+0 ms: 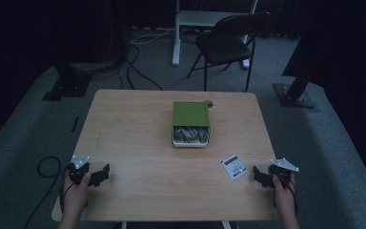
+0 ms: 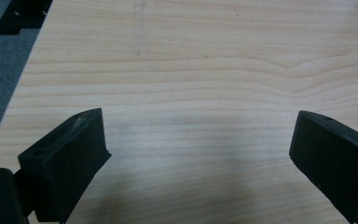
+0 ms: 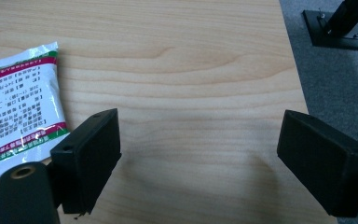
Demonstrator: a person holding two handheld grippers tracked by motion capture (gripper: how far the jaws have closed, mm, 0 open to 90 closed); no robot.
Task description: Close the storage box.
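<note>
One small white sachet (image 1: pixel 234 166) with red and green bands and printed text lies flat on the wooden table (image 1: pixel 138 138), near the front right edge. The right gripper (image 1: pixel 263 176) rests just beside it, on its right, held in the person's right hand (image 1: pixel 284 190); in the right gripper view the sachet (image 3: pixel 18 107) sits at the left, partly behind the left-hand jaw, and the jaws stand wide apart with only bare wood between them. The left gripper (image 1: pixel 100 174) lies near the front left corner, well apart from the sachet, in the left hand (image 1: pixel 75 191); its jaws too are spread wide and hold nothing (the left gripper view has plain table (image 2: pixel 191 70) between them).

At the middle of the table stands one box (image 1: pixel 190 130) with a green lid (image 1: pixel 190 113) slid back, so its front part is open and shows a jumble of packets inside, too small to count. Nothing lies between the sachet and the box.

Beyond the table, on the grey carpet, are one dark folding chair (image 1: pixel 228 40), a white stand leg (image 1: pixel 176 33), loose cables (image 1: pixel 138 67) and two black base plates (image 1: pixel 295 93), one at each side.
</note>
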